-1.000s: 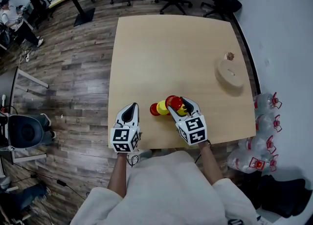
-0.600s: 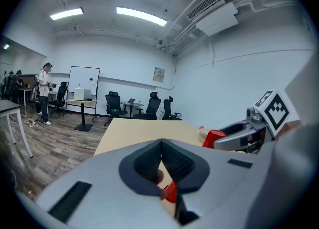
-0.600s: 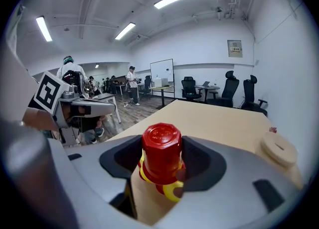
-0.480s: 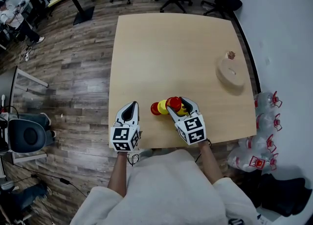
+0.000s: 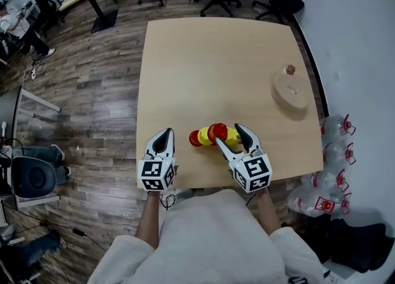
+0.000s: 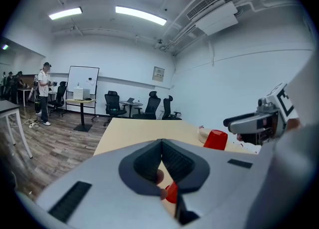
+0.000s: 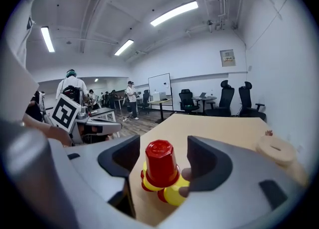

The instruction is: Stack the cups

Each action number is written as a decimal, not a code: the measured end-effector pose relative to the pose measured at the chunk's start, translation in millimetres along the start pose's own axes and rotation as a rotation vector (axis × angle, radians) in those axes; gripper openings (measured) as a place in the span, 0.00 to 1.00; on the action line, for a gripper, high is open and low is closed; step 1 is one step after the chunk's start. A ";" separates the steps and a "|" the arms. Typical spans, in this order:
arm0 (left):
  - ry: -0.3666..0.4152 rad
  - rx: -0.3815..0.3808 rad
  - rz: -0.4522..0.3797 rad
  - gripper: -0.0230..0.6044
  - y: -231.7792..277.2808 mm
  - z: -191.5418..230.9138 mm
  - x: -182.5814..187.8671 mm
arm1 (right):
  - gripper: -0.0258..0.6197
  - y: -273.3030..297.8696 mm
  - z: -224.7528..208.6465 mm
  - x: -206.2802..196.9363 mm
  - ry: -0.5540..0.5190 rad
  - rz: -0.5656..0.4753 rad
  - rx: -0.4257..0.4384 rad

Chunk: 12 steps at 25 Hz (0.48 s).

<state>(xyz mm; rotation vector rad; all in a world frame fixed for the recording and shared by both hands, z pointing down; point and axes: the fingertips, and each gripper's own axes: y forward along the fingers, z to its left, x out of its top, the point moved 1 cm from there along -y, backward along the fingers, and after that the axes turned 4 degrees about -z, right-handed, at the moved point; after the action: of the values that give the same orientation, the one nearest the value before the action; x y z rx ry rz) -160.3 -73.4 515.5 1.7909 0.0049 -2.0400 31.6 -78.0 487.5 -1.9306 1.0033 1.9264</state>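
The head view shows the whole tabletop from above. The cups form a small red and yellow group near its front edge. The left tongs are near them on the left, not touching. The right tongs reach around the right part of the group. Far to the right a round wooden disc rests, well apart from the cups. From this view it is not clear how the cups sit on each other.

The right gripper view tells this better. A red cup stands upside down on top of a yellow cup. A second yellow cup is lower and just beside them, close to the right jaw. The right tongs are open and their jaws have just been opening. The cups are between the jaws and are not squeezed. Whether the right jaw touches the second yellow cup, I cannot tell.

Only the left gripper view shows the left tongs from close by. They are closed, tips together, with nothing gripped. Through the gap under the tips a piece of another red cup is visible on the tabletop.
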 end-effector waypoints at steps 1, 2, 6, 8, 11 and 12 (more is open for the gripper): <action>-0.001 0.001 0.000 0.06 -0.1 0.9 0.1 | 0.47 -4.8 -2.6 4.7 0.003 -0.016 -0.011; -0.002 0.003 0.000 0.06 0.2 1.4 0.5 | 0.47 -9.0 -5.8 9.4 0.003 -0.031 -0.023; 0.002 0.000 -0.001 0.06 2.8 -2.3 1.7 | 0.46 -23.0 -26.9 23.2 0.002 -0.088 -0.090; 0.005 -0.003 0.001 0.06 4.3 -4.4 0.9 | 0.43 -28.3 -41.0 25.2 0.007 -0.108 -0.132; 0.009 -0.006 0.006 0.06 6.4 -4.6 0.5 | 0.40 -30.4 -60.8 22.1 0.016 -0.121 -0.186; 0.010 -0.007 0.007 0.06 6.8 -4.6 0.7 | 0.39 -30.3 -66.8 18.5 0.017 -0.117 -0.203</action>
<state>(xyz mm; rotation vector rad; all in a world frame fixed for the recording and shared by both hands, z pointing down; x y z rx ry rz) -153.9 -78.5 515.9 1.7941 0.0087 -2.0243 100.6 -101.7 468.0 -2.0652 0.7049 2.0151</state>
